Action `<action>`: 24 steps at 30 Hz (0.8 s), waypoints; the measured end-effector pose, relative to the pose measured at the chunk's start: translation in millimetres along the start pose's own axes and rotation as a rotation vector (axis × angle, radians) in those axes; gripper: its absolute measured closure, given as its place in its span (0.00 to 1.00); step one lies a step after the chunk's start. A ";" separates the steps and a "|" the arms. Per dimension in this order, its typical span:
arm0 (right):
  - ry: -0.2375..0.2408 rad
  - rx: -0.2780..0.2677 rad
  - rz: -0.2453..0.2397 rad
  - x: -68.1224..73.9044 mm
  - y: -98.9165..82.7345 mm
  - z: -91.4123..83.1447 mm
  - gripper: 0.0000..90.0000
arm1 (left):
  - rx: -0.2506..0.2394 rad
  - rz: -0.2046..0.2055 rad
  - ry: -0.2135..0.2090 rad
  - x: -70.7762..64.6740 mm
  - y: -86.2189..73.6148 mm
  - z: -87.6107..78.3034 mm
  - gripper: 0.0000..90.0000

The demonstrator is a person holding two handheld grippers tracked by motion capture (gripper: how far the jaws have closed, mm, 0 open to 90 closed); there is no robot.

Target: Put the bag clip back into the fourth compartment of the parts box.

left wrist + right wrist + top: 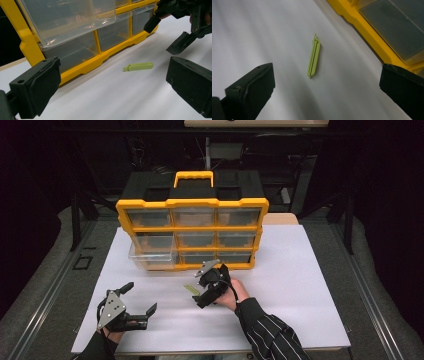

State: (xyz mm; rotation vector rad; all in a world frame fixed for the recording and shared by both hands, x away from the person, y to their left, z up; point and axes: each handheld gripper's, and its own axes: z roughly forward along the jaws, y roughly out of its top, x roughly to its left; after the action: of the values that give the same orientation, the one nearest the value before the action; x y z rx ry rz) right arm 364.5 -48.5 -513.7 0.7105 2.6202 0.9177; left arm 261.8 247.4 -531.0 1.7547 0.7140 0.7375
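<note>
Fingers of right gripper (327, 82) gape above green clip (314, 56).

Dark lab recording bay: black curtains and metal stands behind the yellow-framed plastic drawer organiser (192, 227) on white tabletop (300, 285).

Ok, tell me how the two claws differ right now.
The right claw points down at the green clip lying flat on the white table, close in front of the yellow organizer; the left claw sits nearer the table's front edge, aimed across the table toward the organizer. A grey three-cornered plate shows plainly on the left claw, while the right claw's plate is partly seen. Both are black, both open, and neither holds anything.
</note>
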 end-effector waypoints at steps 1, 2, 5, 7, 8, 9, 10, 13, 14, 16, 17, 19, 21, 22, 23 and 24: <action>-0.008 0.007 -0.005 0.5 1.6 1.3 0.00 | -0.001 -0.004 0.001 0.0 -0.1 0.0 0.00; -0.015 0.018 -0.020 0.8 3.6 3.1 0.00 | 0.000 -0.002 0.001 0.3 -0.1 0.0 0.00; -0.030 0.061 -0.024 1.7 10.0 7.7 0.01 | 0.001 -0.001 -0.001 0.4 -0.2 0.2 0.00; -0.031 0.069 -0.028 1.3 11.1 8.7 0.04 | 0.000 -0.004 -0.005 0.4 -0.2 0.2 0.00; -0.025 0.084 -0.026 1.5 12.6 10.1 0.08 | 0.002 -0.004 -0.005 0.3 -0.2 0.3 0.00; -0.025 0.090 -0.030 1.4 14.0 11.3 0.12 | 0.002 -0.006 -0.006 0.3 -0.3 0.3 0.00; -0.027 0.097 -0.028 1.9 15.7 12.3 0.16 | 0.002 -0.003 -0.006 0.5 -0.2 0.2 0.00; -0.028 0.114 -0.030 4.3 20.2 16.5 0.26 | 0.000 -0.004 -0.006 0.6 -0.1 -0.1 0.00; -0.028 0.114 -0.030 4.3 20.2 16.5 0.26 | 0.001 -0.003 -0.005 0.7 -0.1 -0.1 0.00; -0.031 0.128 -0.028 6.1 22.6 19.7 0.35 | 0.000 -0.004 -0.004 0.6 0.0 -0.3 0.00; -0.056 0.142 -0.037 7.8 24.1 22.8 0.41 | -0.001 -0.004 -0.003 0.5 0.0 -0.6 0.00; -0.049 0.150 -0.032 8.8 25.0 24.4 0.43 | -0.003 -0.003 -0.002 0.8 0.0 -1.0 0.00; -0.046 0.159 -0.038 10.6 27.3 27.9 0.50 | -0.003 -0.005 -0.002 1.0 -0.2 -0.9 0.00; -0.039 0.161 -0.036 11.2 28.2 28.7 0.52 | -0.001 -0.005 -0.001 0.9 -0.1 -0.8 0.00; -0.039 0.165 -0.034 12.3 29.6 30.7 0.56 | 0.000 -0.005 -0.002 0.8 -0.1 -0.6 0.00; -0.035 0.169 -0.037 13.3 30.7 32.4 0.58 | 0.000 -0.005 -0.002 0.6 -0.1 -0.6 0.00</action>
State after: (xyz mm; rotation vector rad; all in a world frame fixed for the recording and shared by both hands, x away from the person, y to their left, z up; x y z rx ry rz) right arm 377.4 -4.2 -519.9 0.7085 2.6933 0.6727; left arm 261.7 248.2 -530.8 1.7527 0.7169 0.7321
